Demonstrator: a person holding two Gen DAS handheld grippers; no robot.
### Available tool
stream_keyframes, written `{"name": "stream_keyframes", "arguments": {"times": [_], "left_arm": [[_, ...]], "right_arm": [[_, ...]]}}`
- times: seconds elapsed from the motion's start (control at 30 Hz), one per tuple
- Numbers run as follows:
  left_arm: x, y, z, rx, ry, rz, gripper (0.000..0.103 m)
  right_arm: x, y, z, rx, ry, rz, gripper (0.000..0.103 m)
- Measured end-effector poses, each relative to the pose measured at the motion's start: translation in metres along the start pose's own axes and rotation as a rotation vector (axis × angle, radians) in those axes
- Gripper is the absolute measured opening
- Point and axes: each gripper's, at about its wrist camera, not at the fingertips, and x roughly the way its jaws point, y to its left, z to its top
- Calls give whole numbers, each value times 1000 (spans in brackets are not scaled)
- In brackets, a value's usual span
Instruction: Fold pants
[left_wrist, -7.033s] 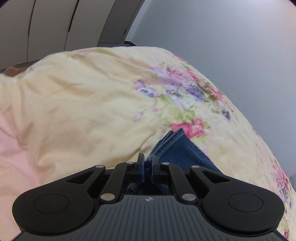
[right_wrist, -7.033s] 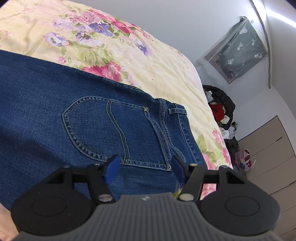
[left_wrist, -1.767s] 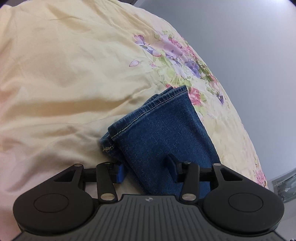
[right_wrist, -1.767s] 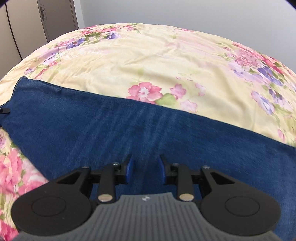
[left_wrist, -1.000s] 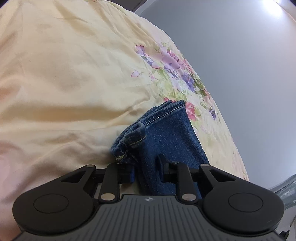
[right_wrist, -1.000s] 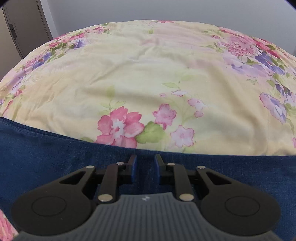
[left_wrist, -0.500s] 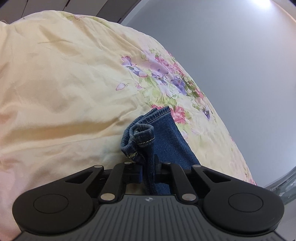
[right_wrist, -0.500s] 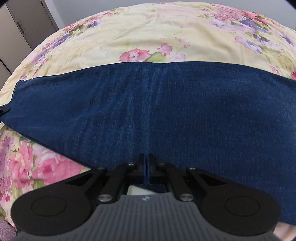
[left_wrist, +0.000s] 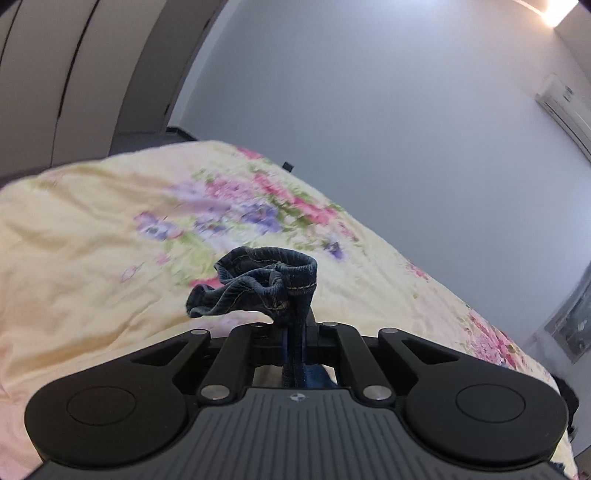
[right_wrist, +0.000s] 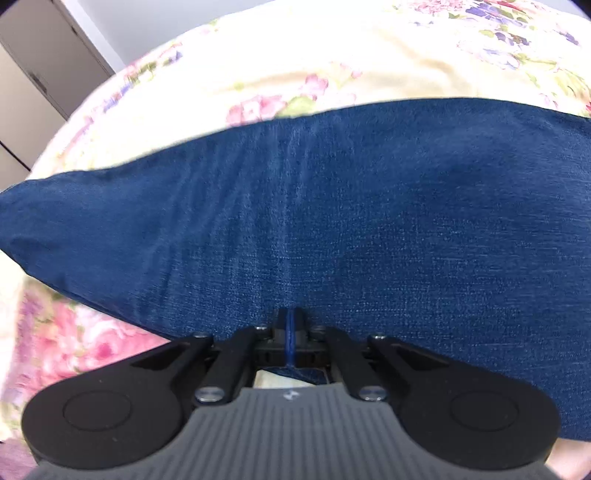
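The left gripper (left_wrist: 293, 334) has its fingers pressed together on the hem end of the jeans (left_wrist: 266, 284); the cuffs bunch up in a crumpled ruffle just above the pinch, lifted clear of the floral bedspread (left_wrist: 92, 229). Gripping right at the hem probably gives control of the leg ends so they can be carried over toward the waist.

The right gripper (right_wrist: 291, 332) pinches the near edge of the jeans (right_wrist: 332, 221) partway along the leg, its fingers closed on a thin fold of denim. From that pinch, fine tension lines fan out across the cloth, which suggests the fabric is being pulled taut. The broad blue panel stretches away from the gripper over the bedspread (right_wrist: 332, 55); whether it is resting on the bed or raised off it cannot be told from this view.

Holding two points along the same garment likely keeps the stacked legs aligned as the fold is made. By this judgement the lengthwise fold is already done and the crosswise fold is in hand. Wardrobe doors (left_wrist: 55, 81) stand beyond the bed.
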Motion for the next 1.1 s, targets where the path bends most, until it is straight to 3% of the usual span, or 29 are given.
{"name": "stream_keyframes", "arguments": {"times": [0.13, 0.23, 0.33, 0.47, 0.6, 0.67, 0.73, 0.83, 0.93, 1.03, 1.1], "left_arm": [[-21, -95, -1, 208, -50, -40, 6], [-27, -168, -21, 378, -67, -69, 6], [-24, -236, -60, 556, -65, -87, 6], [5, -306, -145, 806, 2, -102, 6], [41, -337, -238, 1011, 158, -105, 5], [48, -338, -280, 1084, 247, -112, 6], [50, -332, -308, 1145, 283, -114, 6], [52, -317, -317, 1139, 376, -126, 7], [65, -304, -296, 988, 522, -195, 17], [74, -297, -278, 871, 607, -257, 22], [74, -293, -274, 852, 640, -291, 27]], "right_arm": [[-33, -23, -3, 3, -45, -8, 1], [-59, -47, -8, 29, -77, 8, 1], [-83, -71, -15, 60, -118, 13, 1], [-105, -100, -27, 118, -151, 28, 1], [-113, -121, -40, 146, -146, 44, 1], [-114, -130, -47, 156, -140, 47, 1], [-112, -136, -52, 174, -126, 60, 1], [-115, -147, -57, 184, -109, 81, 1], [-109, -145, -58, 187, -104, 103, 2], [-99, -142, -54, 199, -103, 126, 9], [-93, -139, -49, 204, -105, 133, 21]]}}
